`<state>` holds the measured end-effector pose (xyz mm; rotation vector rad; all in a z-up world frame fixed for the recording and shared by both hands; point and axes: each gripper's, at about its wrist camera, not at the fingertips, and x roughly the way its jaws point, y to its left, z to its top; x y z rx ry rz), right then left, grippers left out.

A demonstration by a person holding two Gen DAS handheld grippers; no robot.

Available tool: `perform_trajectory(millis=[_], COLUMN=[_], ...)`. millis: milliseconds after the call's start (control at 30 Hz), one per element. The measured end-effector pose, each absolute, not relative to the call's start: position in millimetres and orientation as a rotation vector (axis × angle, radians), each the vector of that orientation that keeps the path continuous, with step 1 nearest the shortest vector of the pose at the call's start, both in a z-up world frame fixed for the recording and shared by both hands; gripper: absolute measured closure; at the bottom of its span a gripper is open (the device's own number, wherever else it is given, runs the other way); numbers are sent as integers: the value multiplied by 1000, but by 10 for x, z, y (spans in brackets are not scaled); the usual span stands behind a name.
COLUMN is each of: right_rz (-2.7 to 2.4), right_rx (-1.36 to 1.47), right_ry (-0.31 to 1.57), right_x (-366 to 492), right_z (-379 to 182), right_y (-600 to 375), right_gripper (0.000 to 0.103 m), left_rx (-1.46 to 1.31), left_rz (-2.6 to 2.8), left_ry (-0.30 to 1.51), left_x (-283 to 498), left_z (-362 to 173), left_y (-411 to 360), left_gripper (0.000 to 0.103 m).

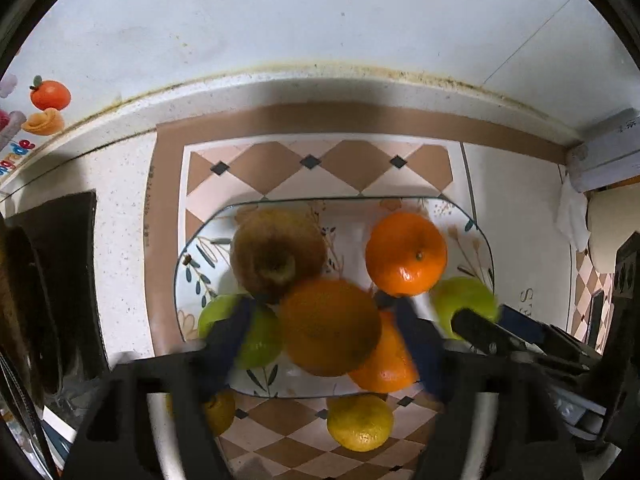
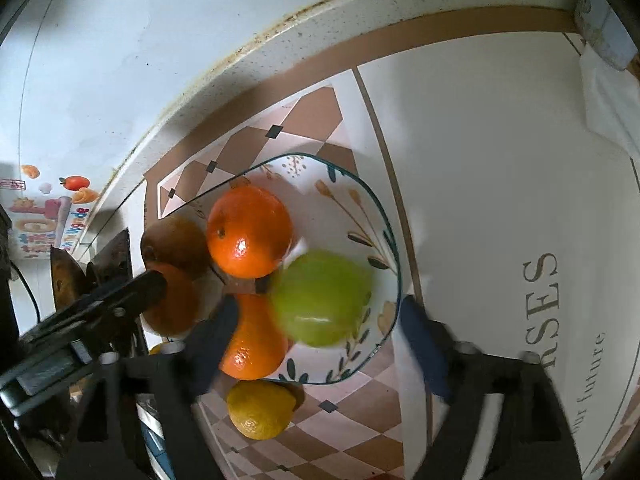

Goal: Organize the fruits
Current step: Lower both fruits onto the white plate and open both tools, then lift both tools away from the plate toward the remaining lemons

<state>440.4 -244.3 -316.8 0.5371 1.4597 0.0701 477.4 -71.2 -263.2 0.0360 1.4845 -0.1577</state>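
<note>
A floral plate (image 1: 476,236) (image 2: 372,204) holds a brown kiwi (image 1: 278,252) (image 2: 174,244), a bright orange (image 1: 406,254) (image 2: 250,230), another orange (image 1: 386,364) (image 2: 254,344) and two green apples (image 1: 260,340) (image 1: 464,300). My left gripper (image 1: 320,312) is open; a blurred orange (image 1: 330,326) (image 2: 172,300) sits between its blue fingers just above the plate. My right gripper (image 2: 316,312) is open; a blurred green apple (image 2: 322,298) lies between its fingers over the plate, seemingly loose. A yellow lemon (image 1: 360,422) (image 2: 260,408) lies on the mat in front.
The plate stands on a checkered mat (image 1: 320,168) on a speckled counter against a white wall (image 1: 320,20). A dark object (image 1: 60,260) stands at the left. A white printed mat (image 2: 520,200) lies right of the plate. A second yellow fruit (image 1: 220,412) sits at the plate's front left.
</note>
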Motion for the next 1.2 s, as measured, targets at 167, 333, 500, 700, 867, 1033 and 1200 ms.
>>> perform_trajectory(millis=[167, 333, 500, 700, 867, 1033, 1200], right_rz=[28, -17, -37, -36, -35, -40, -35], right_rx=[442, 307, 214, 144, 121, 111, 94], right_ry=[1445, 1408, 1365, 1307, 1257, 1198, 1138], right_x=[4305, 4133, 3924, 3649, 3395, 3114, 2791], right_z=[-3027, -2818, -2590, -2307, -2050, -1757, -1449], right_y=[-2425, -2330, -2240, -2101, -2003, -1945, -1891], right_gripper=[11, 10, 10, 10, 10, 10, 10], left_rx=[4, 16, 32, 59, 50, 34, 29], left_rz=[-136, -75, -10, 26, 26, 6, -24], left_ry=[1463, 1432, 1376, 1292, 1213, 1143, 1081], left_x=[4743, 4556, 4244, 3886, 3603, 3322, 3041], left_z=[-2549, -2490, -2377, -2166, -1909, -1626, -1359], left_y=[-602, -426, -226, -86, -17, 36, 46], left_gripper=[10, 10, 10, 10, 10, 10, 10])
